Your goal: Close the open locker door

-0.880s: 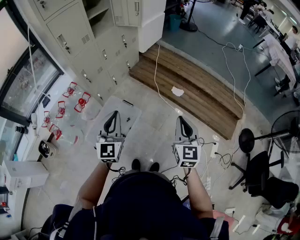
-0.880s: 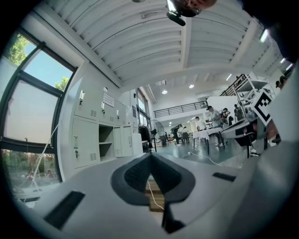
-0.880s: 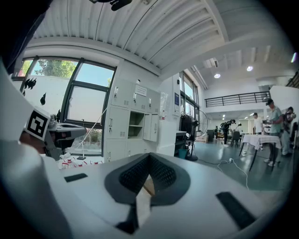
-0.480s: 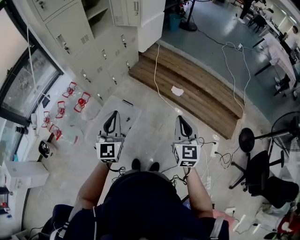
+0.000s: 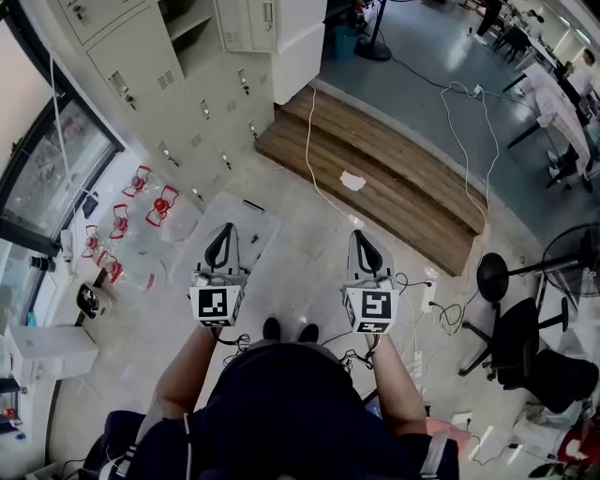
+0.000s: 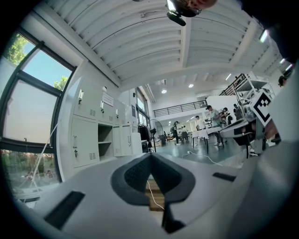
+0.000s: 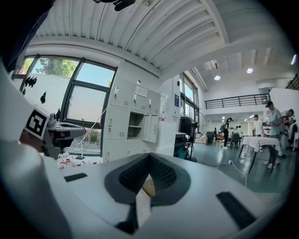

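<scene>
L gripper (image 5: pixel 227 231) & R gripper (image 5: pixel 361 237) are sitting closed, empty; locker door (image 5: pixel 259 19) is hanging open well ahead, upper-left. Best walking closer, then pushing its free edge w/ closed tips.

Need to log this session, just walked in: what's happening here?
A person stands on the floor, holding the left gripper and the right gripper out in front, both shut and empty. They face the lockers, where the open locker door has not yet been touched; neither gripper is near it.
</scene>
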